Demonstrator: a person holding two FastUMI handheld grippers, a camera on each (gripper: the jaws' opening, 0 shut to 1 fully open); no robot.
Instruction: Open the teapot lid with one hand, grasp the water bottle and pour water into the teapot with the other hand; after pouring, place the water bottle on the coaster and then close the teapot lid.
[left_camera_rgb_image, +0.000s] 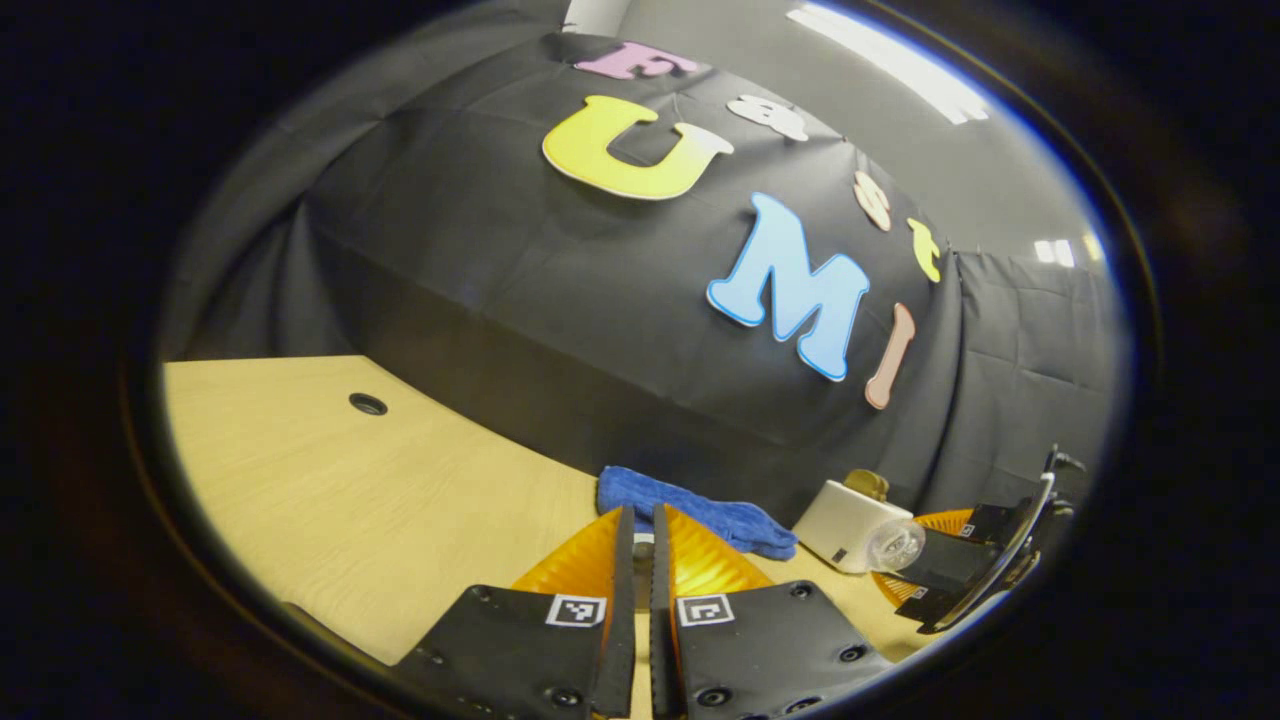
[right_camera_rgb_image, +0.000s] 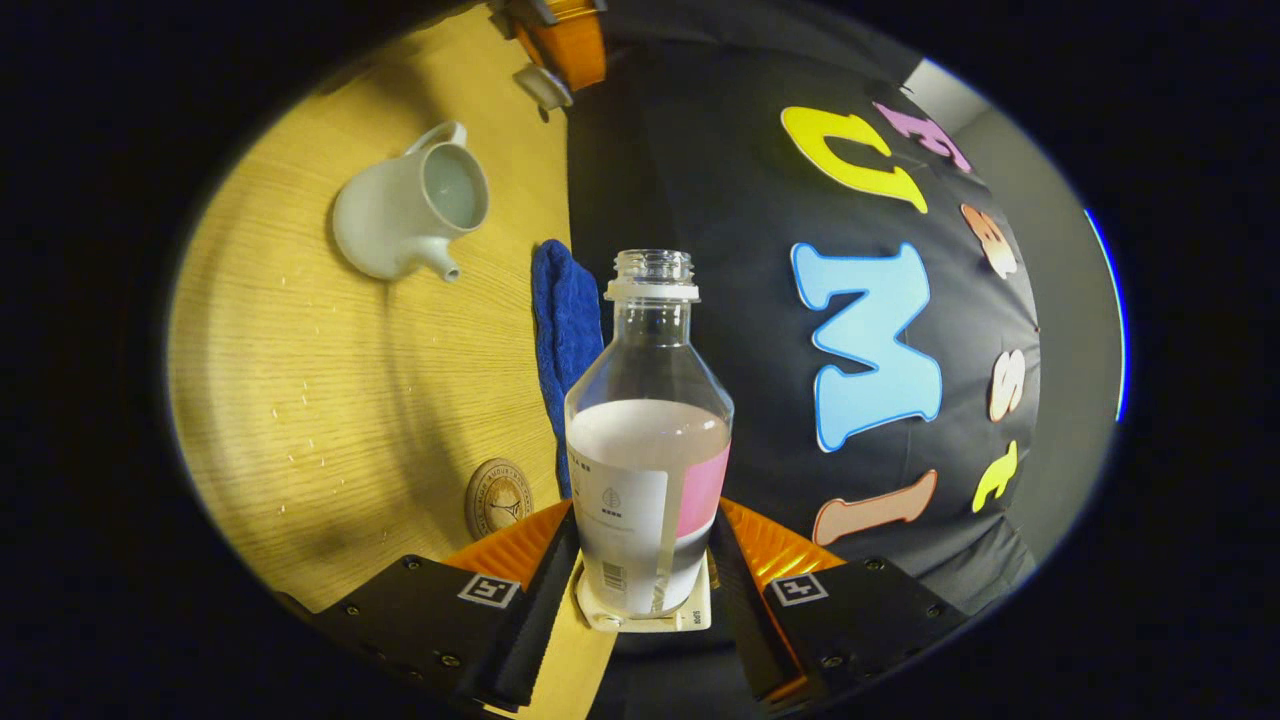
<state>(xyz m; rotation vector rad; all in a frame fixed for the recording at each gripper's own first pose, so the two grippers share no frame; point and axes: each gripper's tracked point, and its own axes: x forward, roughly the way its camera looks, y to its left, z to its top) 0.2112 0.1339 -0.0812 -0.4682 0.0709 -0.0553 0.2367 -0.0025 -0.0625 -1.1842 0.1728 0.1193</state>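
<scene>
Water filled about half of the clear plastic bottle with a white and pink label (right_camera_rgb_image: 648, 440), which had no cap on its threaded neck. The right gripper (right_camera_rgb_image: 640, 590) had its jaws closed on the bottle's lower body, one on each side of the label, with the bottle tilted over the pale wood-grain surface (right_camera_rgb_image: 300, 400). Judged from that, the bottle would handle as fairly light, its thin wall yielding under a hard squeeze and its smooth label a little slippery; the low, labelled band looked the firmest place to hold, and the open neck meant any sharp tip would spill.

The glossy white ceramic teapot with a short spout and loop handle (right_camera_rgb_image: 405, 212) sat uncovered near the far edge of the surface, well apart from the bottle, liquid showing inside. It would likely be heavy, rigid and breakable. A few droplets lay on the wood between them. The round engraved wooden coaster (right_camera_rgb_image: 498, 497) lay flat close to the right gripper, near the soft, rumpled blue cloth (right_camera_rgb_image: 565, 330) along the back edge by the booth wall.

In the left gripper view, the left gripper (left_camera_rgb_image: 642, 560) showed jaws drawn narrow; whether something small sat between them could not be told. A small pale piece hung at the other gripper's tip in the right gripper view, possibly the lid.
</scene>
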